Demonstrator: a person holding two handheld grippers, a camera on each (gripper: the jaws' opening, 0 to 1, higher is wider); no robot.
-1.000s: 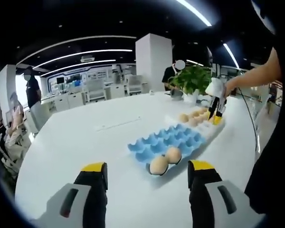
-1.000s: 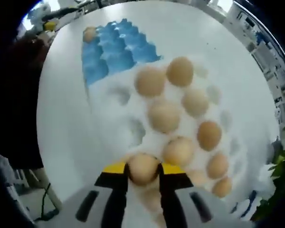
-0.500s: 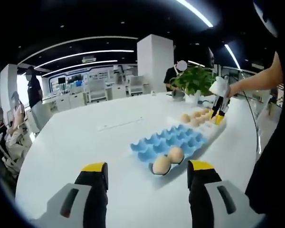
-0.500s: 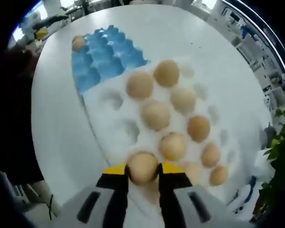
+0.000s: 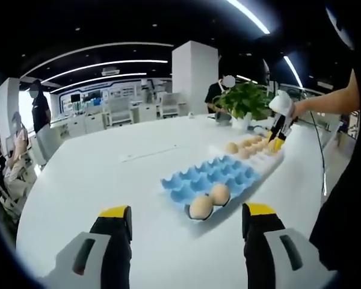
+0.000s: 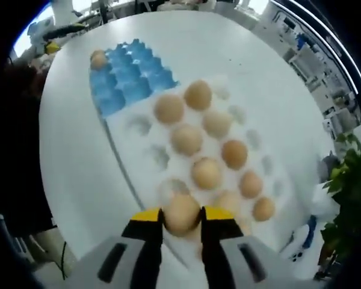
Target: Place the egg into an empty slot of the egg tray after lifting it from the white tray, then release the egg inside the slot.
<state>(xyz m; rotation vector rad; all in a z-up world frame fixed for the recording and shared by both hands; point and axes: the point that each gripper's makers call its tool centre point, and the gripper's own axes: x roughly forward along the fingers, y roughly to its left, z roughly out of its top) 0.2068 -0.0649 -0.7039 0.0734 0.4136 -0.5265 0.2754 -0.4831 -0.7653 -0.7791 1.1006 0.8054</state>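
1. in the right gripper view the right gripper [image 6: 181, 218] pinches an egg [image 6: 182, 213] between its yellow-tipped jaws, the egg held above the near end of the white tray [image 6: 139, 151].
2. the white tray lies on a white table [image 6: 72, 156] and carries more brown eggs in its cups, among them one [image 6: 206, 173] just beyond the held egg; several cups stand bare.
3. the blue egg tray [image 6: 127, 79] touches the far end of the white tray, with a single egg [image 6: 98, 58] visible at its far corner.
4. in the left gripper view the left gripper [image 5: 183, 227] has its jaws spread wide, nothing between them, low over the table [image 5: 96, 174].
5. ahead of it lies the blue egg tray [image 5: 219, 174] with two eggs [image 5: 209, 200] side by side in its near cups.
6. beyond it the white tray [image 5: 260, 155] continues the line, and the right gripper [image 5: 275, 143] is poised over its far end, held by a person's hand [image 5: 296, 109].
7. a potted plant [image 5: 245, 102] stands on the table behind the trays.
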